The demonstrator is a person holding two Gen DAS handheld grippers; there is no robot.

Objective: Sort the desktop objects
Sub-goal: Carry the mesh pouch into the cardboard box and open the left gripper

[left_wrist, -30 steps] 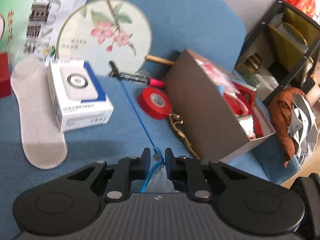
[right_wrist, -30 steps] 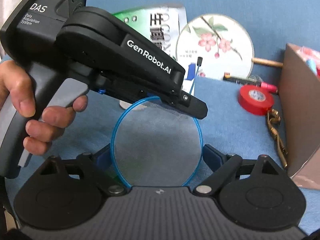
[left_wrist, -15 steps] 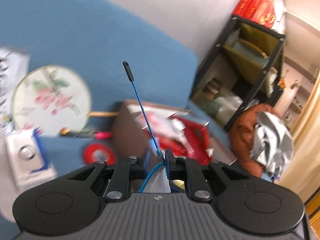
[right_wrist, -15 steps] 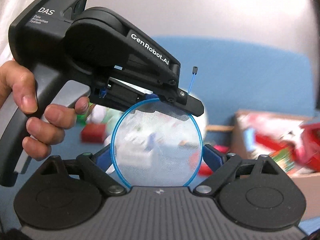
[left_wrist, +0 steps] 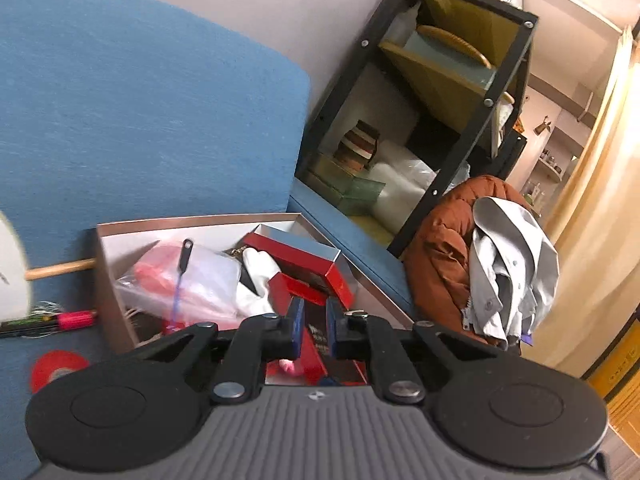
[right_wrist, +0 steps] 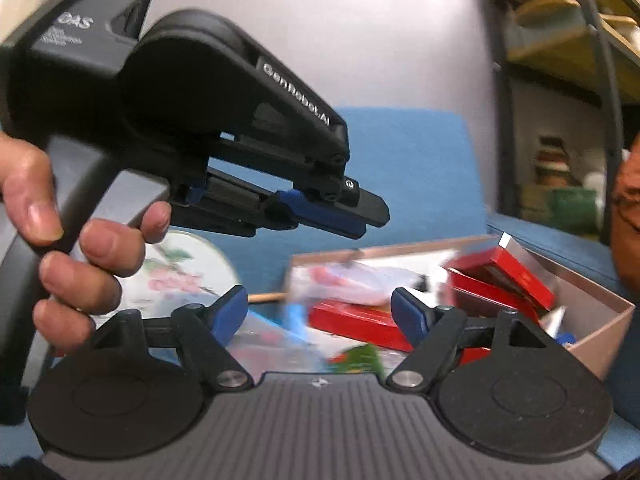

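Observation:
The blue-rimmed mesh net lies in the brown cardboard box [left_wrist: 105, 280]; its blue handle [left_wrist: 178, 284] with a black tip rests on a clear plastic bag [left_wrist: 192, 280]. In the right wrist view a blurred blue streak [right_wrist: 296, 320] shows by the box [right_wrist: 592, 320]. My left gripper [left_wrist: 312, 316] hangs over the box, its blue pads slightly apart with nothing between them. It also shows in the right wrist view [right_wrist: 360, 216], above the box. My right gripper [right_wrist: 318, 310] is open wide and empty, just before the box.
The box holds red boxes [left_wrist: 308, 256], a white glove [left_wrist: 256, 276] and packets. On the blue cloth left of it lie a round flowered fan [right_wrist: 188, 272], a pink-capped pen [left_wrist: 68, 318] and a red tape roll [left_wrist: 56, 368]. A black shelf [left_wrist: 448, 92] and a coat-covered chair [left_wrist: 480, 256] stand right.
Both grippers held the net over the table. Now the left jaws have parted, the right gripper is empty, and the net has dropped into the box. Both views swung right.

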